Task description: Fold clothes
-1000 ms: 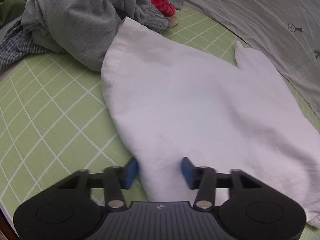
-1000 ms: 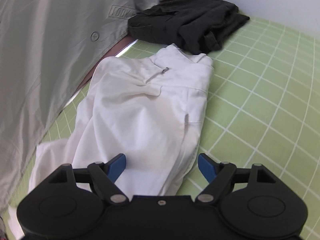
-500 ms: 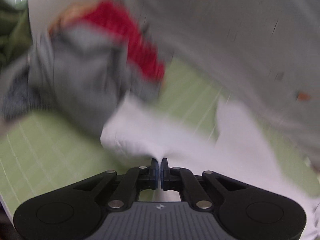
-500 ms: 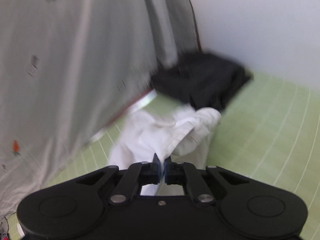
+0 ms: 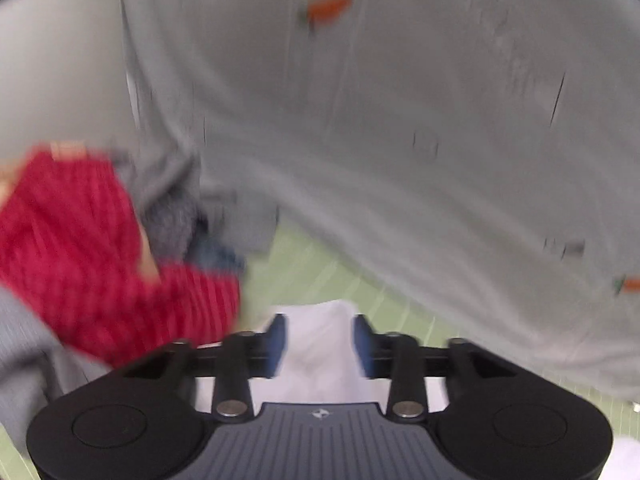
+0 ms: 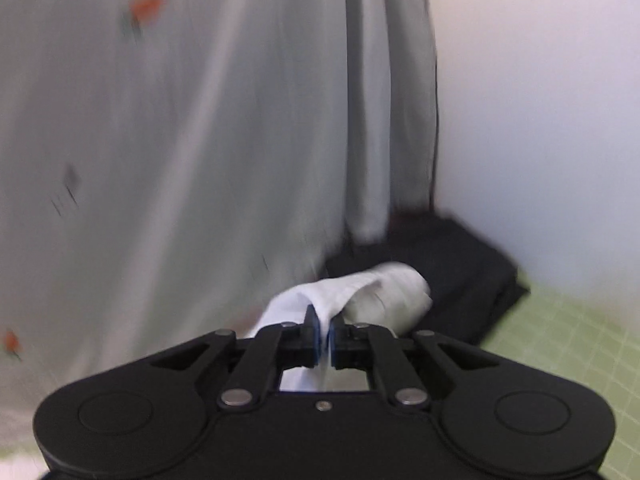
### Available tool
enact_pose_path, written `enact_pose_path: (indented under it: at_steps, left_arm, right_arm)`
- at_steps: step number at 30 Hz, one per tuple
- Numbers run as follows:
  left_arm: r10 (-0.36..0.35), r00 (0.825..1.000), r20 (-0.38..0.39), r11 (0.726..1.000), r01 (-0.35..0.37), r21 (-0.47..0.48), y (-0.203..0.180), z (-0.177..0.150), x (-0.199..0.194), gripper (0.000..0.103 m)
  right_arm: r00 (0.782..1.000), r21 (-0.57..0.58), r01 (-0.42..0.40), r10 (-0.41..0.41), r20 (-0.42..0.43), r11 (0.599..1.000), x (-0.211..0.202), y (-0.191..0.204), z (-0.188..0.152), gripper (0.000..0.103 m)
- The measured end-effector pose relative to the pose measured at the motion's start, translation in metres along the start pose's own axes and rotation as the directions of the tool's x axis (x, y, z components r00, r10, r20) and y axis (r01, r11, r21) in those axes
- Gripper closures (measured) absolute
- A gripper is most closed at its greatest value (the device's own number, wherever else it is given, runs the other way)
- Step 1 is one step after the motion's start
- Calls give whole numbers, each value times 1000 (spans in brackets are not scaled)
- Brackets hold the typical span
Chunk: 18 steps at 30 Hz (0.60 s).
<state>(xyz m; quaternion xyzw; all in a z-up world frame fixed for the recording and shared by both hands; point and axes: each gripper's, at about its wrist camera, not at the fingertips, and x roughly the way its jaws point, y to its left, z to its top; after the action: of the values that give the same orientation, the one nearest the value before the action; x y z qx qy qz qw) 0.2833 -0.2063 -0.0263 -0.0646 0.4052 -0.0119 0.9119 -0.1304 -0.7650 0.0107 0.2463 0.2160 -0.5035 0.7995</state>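
Right wrist: right gripper (image 6: pixel 325 334) clamping white trousers (image 6: pixel 372 292)

White garment (image 6: pixel 384 292): soft woven cloth, matt. Red garment (image 5: pixel 80 264): ribbed knit, rough-looking. Grey curtain (image 5: pixel 400 120): thin smooth cloth, printed. Black garment (image 6: pixel 460 264): matt cloth. Green sheet (image 6: pixel 560 340): matt cloth, white grid. Left tool (image 5: pixel 320 344), right tool (image 6: pixel 325 338): matt black plastic, blue pads, metal rivets.

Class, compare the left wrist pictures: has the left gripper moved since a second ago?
Yes. The left gripper has swung up and forward: the red garment, once far off, now sits close at left. Its jaws are open again.
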Motion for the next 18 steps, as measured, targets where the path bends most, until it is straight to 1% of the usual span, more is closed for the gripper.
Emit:
enact_pose_path:
  at_steps: [2, 3, 4, 5, 7, 8, 9, 10, 12, 13, 16, 18]
  left_arm:
    - [-30, 998, -51, 999, 29, -33, 14, -26, 4, 43]
    - [-32, 997, -69, 998, 28, -58, 22, -39, 3, 41]
    - [-24, 996, -90, 996, 16, -89, 30, -52, 3, 40]
    - [-22, 993, -120, 993, 8, -118, 37, -64, 4, 37]
    - [-36, 984, -177, 988, 7, -157, 48, -82, 9, 37]
    - [-44, 981, -191, 986, 11, -169, 49, -88, 12, 37]
    - [-52, 977, -205, 983, 14, -181, 51, -95, 16, 37]
    - [-59, 975, -212, 981, 17, -195, 52, -99, 20, 36]
    - [-71, 976, -208, 974, 23, -225, 51, -100, 30, 32]
    - [-77, 976, -203, 971, 26, -239, 51, -98, 36, 32]
    - [-68, 982, -176, 968, 22, -248, 45, -93, 48, 32]
    - [-35, 984, -177, 972, -8, -235, 40, -87, 59, 32]
  right_arm:
    - [998, -1, 20, -20, -58, 1000, 13, -5, -18, 87]
    - [996, -2, 37, -37, -77, 999, 15, -8, -27, 80]
    - [994, -2, 56, -56, -95, 998, 17, -12, -35, 69]
    - [992, 3, 66, -66, -112, 998, 19, -16, -43, 66]
    - [988, 27, 73, -69, -138, 997, 22, -23, -57, 57]
    - [987, 43, 71, -64, -145, 997, 23, -27, -61, 55]
    - [987, 60, 67, -57, -152, 996, 26, -30, -64, 48]
    - [986, 77, 65, -52, -160, 995, 29, -32, -67, 39]
    - [984, 117, 67, -45, -175, 991, 36, -34, -69, 33]
    - [982, 139, 68, -42, -182, 988, 41, -34, -70, 30]
    - [981, 200, 65, -26, -191, 978, 46, -36, -72, 24]
    - [980, 228, 71, -25, -199, 971, 53, -38, -73, 23]
